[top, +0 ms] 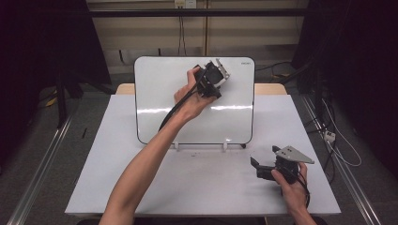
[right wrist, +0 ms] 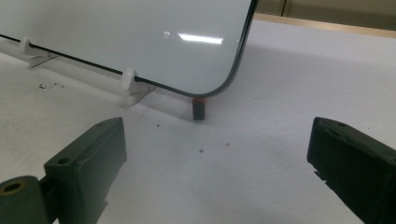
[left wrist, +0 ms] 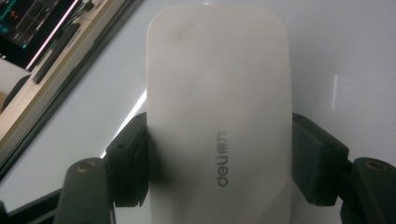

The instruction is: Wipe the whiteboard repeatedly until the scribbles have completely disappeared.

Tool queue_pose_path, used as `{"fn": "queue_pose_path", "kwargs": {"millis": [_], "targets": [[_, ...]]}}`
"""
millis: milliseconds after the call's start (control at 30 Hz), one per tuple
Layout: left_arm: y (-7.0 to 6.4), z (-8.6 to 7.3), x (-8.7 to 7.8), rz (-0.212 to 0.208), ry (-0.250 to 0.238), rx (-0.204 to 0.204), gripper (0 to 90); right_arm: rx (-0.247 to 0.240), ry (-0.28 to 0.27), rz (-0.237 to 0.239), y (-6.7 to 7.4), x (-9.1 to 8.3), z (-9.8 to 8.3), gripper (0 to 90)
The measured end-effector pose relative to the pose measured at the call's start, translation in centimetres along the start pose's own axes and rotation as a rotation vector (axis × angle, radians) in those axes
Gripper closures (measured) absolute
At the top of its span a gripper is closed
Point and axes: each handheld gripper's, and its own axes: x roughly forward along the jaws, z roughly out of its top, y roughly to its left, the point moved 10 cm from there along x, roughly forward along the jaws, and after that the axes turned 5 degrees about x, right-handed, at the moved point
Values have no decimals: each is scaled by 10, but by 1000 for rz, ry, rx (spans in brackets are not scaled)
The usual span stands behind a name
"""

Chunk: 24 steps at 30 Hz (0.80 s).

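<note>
A white whiteboard (top: 159, 98) stands upright on the white table (top: 197, 187), held by small white feet (right wrist: 133, 88). My left gripper (top: 213, 77) is raised against the board's upper middle. In the left gripper view it (left wrist: 219, 161) is shut on a white oblong eraser (left wrist: 217, 93) marked "deli", which lies against the board's face (left wrist: 341, 56). My right gripper (top: 264, 157) is held low over the table at the front right, below the board's lower right corner (right wrist: 219, 88). Its jaws (right wrist: 215, 163) are wide apart with nothing between them.
A small dark block with a red top (right wrist: 199, 108) stands under the board's lower right corner. A few dark specks (right wrist: 49, 86) mark the table near the feet. Cables (top: 338, 140) trail on the floor to the right, and metal rails run along both sides.
</note>
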Motion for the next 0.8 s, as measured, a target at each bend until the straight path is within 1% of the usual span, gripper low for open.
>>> {"fn": "queue_pose_path", "kwargs": {"millis": [33, 100, 133, 167, 200, 267, 367, 400, 467, 500, 567, 600, 633, 667, 700, 733, 767, 800], "targets": [[-7, 2, 1, -6, -12, 5, 309, 0, 0, 0, 0, 0, 0, 43], [-19, 1, 0, -19, -19, 43, 309, 7, 1, -1, -1, -1, 0, 43], [-23, -1, -1, -22, -14, 65, 310, 5, 0, -1, -1, -1, 0, 43], [-26, -2, 0, -23, -26, 59, 310, 2, 0, -2, -1, -1, 0, 43], [-28, -1, 0, -23, -43, 39, 310, 3, 0, -2, -1, -1, -1, 43], [-30, -4, -2, -44, -43, 43, 310, 4, 1, -4, -1, 0, -1, 44], [-37, -6, -2, -58, -54, 46, 310, 2, 0, -5, -1, 0, -1, 43], [-38, -7, -3, -65, -49, 51, 310, 3, 2, -5, 0, 0, -1, 43], [-43, -7, -3, -113, -78, 8, 310, 2, 1, -6, 0, 0, 0, 44], [-45, -8, -4, -125, -86, 0, 311, -1, 2, -5, 0, 0, 0, 43], [-46, -9, -5, -123, -92, 0, 310, 0, 3, -2, 1, 0, 0, 44], [-46, -11, -5, -124, -91, 8, 311, -1, 2, -2, 1, 0, 0, 44], [-48, -12, -5, -126, -101, -4, 310, -1, 3, -2, 1, 0, 0, 44], [-48, -14, -5, -131, -99, -7, 311, -1, 2, -3, 1, 0, 0, 43], [-48, -15, -6, -131, -108, -17, 310, 1, 3, -3, 1, 0, 0, 44], [-48, -16, -7, -135, -107, -15, 311, -1, 3, -5, 0, 0, 0, 43], [-49, -16, -7, -137, -115, -31, 310, -1, 3, -6, 0, 1, 0, 43], [-49, -18, -7, -141, -119, -33, 311, -1, 3, -7, 0, 1, 0, 43]]}}
